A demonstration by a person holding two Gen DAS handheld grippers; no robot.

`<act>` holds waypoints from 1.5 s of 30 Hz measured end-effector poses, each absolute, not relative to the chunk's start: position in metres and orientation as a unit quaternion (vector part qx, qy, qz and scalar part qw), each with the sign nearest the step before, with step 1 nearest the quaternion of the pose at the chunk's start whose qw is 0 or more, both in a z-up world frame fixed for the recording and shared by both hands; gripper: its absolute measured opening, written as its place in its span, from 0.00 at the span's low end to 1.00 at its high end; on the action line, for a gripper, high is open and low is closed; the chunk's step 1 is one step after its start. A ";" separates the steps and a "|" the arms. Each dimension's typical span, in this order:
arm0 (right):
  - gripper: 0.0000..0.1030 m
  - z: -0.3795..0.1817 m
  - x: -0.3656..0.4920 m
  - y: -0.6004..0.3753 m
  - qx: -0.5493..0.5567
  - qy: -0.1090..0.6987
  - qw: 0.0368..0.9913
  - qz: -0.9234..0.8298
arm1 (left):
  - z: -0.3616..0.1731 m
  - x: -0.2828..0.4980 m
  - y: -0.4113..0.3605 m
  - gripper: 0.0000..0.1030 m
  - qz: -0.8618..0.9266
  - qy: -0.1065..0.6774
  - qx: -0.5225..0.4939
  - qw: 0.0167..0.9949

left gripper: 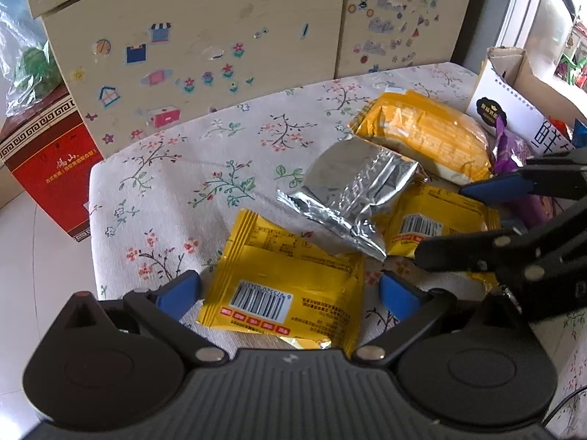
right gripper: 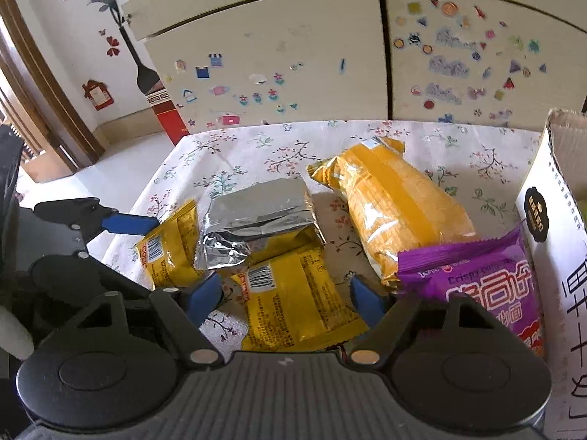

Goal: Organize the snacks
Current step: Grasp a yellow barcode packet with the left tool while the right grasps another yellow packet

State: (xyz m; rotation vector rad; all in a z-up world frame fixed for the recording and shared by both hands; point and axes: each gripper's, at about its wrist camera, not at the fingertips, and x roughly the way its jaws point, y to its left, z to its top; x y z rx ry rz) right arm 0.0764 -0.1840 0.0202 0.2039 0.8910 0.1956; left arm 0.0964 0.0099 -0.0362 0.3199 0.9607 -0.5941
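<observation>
Two flat yellow snack packets lie barcode-up on the floral tablecloth (left gripper: 176, 168). My left gripper (left gripper: 290, 295) is open and straddles the nearer packet (left gripper: 282, 286), its blue pads clear of both edges. My right gripper (right gripper: 286, 300) is open around the other yellow packet (right gripper: 297, 304), with a gap at its left pad. A crumpled silver foil pack (right gripper: 256, 216) rests partly on both yellow packets. Behind lies a big orange-yellow bag (right gripper: 396, 205). A purple packet (right gripper: 477, 278) sits to its right, against a white cardboard box (right gripper: 557, 256).
A cream cabinet (left gripper: 227, 36) covered in stickers stands right behind the table. A red carton (left gripper: 47, 168) sits on the floor past the table's left edge. The two grippers work close side by side; bare cloth (right gripper: 256, 146) shows at the back left.
</observation>
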 end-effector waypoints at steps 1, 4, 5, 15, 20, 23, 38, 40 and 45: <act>0.69 0.019 0.077 -0.185 0.097 0.432 0.892 0.091 | -0.036 0.096 0.010 1.00 -0.281 0.452 0.152 0.833; 0.66 0.017 0.076 -0.188 0.102 0.435 0.890 0.089 | -0.035 0.097 0.008 1.00 -0.280 0.456 0.157 0.830; 0.64 0.017 0.076 -0.188 0.101 0.434 0.891 0.090 | -0.035 0.097 0.007 1.00 -0.279 0.457 0.159 0.830; 0.35 0.024 0.072 -0.190 0.108 0.425 0.895 0.081 | -0.027 0.088 -0.001 0.72 -0.290 0.453 0.165 0.827; 0.30 0.025 0.069 -0.193 0.111 0.424 0.896 0.076 | -0.025 0.083 -0.003 0.65 -0.286 0.452 0.169 0.828; 0.32 0.024 0.068 -0.196 0.121 0.423 0.894 0.081 | -0.025 0.078 -0.005 0.65 -0.287 0.449 0.179 0.827; 0.62 0.017 0.071 -0.179 0.089 0.430 0.895 0.084 | -0.023 0.068 0.016 0.65 -0.306 0.453 0.186 0.816; 0.64 0.015 0.072 -0.173 0.068 0.429 0.897 0.081 | -0.023 0.067 0.019 0.65 -0.304 0.454 0.188 0.816; 0.53 0.014 0.071 -0.159 0.011 0.431 0.900 0.062 | -0.022 0.067 0.024 0.65 -0.297 0.459 0.179 0.818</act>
